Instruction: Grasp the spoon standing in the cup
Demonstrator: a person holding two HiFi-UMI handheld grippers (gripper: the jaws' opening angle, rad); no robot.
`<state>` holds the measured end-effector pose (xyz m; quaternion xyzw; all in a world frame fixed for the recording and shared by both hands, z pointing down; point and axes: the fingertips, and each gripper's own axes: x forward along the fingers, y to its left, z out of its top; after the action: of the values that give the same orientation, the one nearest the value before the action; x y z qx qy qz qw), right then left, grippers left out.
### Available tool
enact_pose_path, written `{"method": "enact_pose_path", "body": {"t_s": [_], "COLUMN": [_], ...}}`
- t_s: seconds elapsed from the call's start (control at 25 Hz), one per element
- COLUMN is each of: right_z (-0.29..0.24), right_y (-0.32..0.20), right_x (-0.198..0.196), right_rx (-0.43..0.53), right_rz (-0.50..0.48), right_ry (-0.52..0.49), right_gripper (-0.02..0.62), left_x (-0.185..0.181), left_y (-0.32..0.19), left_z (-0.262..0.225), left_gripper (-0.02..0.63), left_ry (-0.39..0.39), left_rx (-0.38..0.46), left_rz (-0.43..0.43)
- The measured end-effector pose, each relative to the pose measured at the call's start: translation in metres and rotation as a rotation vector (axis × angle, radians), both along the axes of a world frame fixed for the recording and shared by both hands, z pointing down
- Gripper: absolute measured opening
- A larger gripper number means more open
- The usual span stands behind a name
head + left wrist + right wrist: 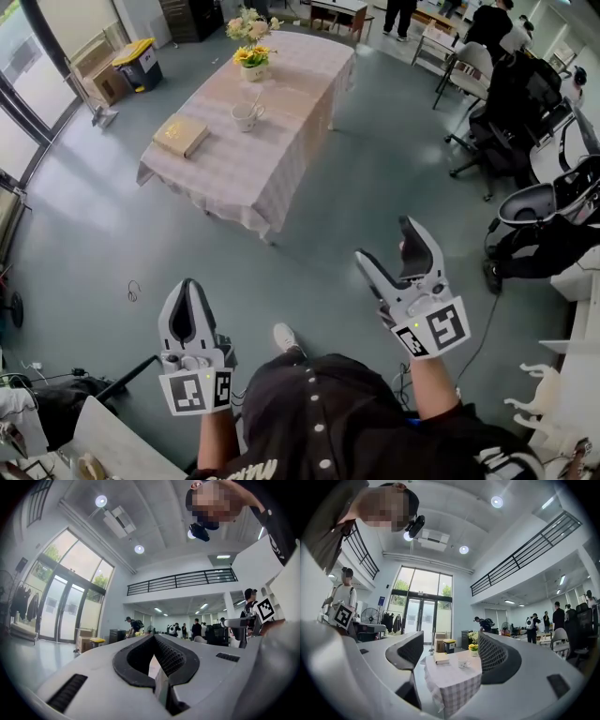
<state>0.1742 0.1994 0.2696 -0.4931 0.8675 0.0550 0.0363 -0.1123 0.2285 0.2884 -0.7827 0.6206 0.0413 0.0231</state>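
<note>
1. Two grippers hang over the floor [112, 244], well short of the table [216, 178]. At the left, the left gripper [190, 284] has its jaws pressed together at the tips with nothing between them. If that one leads the reach, I'd expect it to nudge the cup rather than take anything.
2. At the table's left end lies a book [181, 134], well apart from the cup, so it seems unlikely to get in the way.
3. Near the middle stands the cup [247, 115], pale and handled, on the checked cloth. It looks light, so a sideways tug on the spoon could tip it or drag it across the cloth.
4. Behind it is a pot of yellow flowers [253, 56]. A reach that overshoots could knock it.
5. At the right, the right gripper [386, 246] has its jaws spread wide and empty, and its own view frames the table between them. It looks like the likelier one to use.
6. The spoon [254, 103] shows only as a thin pale stem rising from the cup's rim. It is too small to make out its bowl or material. A stem that slender could slip out if the pads close off-centre.
</note>
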Motion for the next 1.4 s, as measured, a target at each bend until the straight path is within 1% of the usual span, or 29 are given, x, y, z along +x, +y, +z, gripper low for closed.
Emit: {"method": "enact_pose_path", "body": {"t_s": [0.16,0.32,0.52,0.64,0.88,1.04,1.2,1.4], "right_z": [-0.004,-0.004,-0.004,0.0,0.012,0.018,0.018,0.02], "right_y": [-0.025,-0.053,-0.077,-0.091,-0.125,-0.155,-0.191,-0.246], "right_x": [-0.011,-0.026,-0.046,-0.052,-0.062,-0.067,-0.069,-0.068], "right_rx": [0.007,0.017,0.012,-0.002,-0.029,-0.03,-0.025,-0.019], "right_rz": [0.017,0.038,0.067,0.076,0.07,0.057,0.035,0.013], "right_ry": [0.001,0.0,0.0,0.0,0.001,-0.005,-0.012,-0.02], "right_gripper": [0.342,0.342,0.341,0.341,0.341,0.341,0.341,0.341], "left_x": [-0.012,-0.034,-0.062,-0.071,-0.075,-0.077,-0.08,-0.077], "left_y": [-0.028,-0.057,-0.083,-0.098,-0.13,-0.155,-0.184,-0.233], "left_z": [-0.005,-0.005,-0.005,-0.001,0.016,0.021,0.02,0.022], "left_gripper": [0.017,0.017,0.017,0.017,0.017,0.017,0.017,0.017], "left_ry": [-0.001,0.0,-0.004,-0.006,0.003,-0.003,-0.006,-0.011], "left_rx": [0.013,0.022,0.014,0.004,-0.032,-0.034,-0.03,-0.03], "left_rz": [0.016,0.019,0.034,0.038,0.04,0.032,0.006,-0.015]}}
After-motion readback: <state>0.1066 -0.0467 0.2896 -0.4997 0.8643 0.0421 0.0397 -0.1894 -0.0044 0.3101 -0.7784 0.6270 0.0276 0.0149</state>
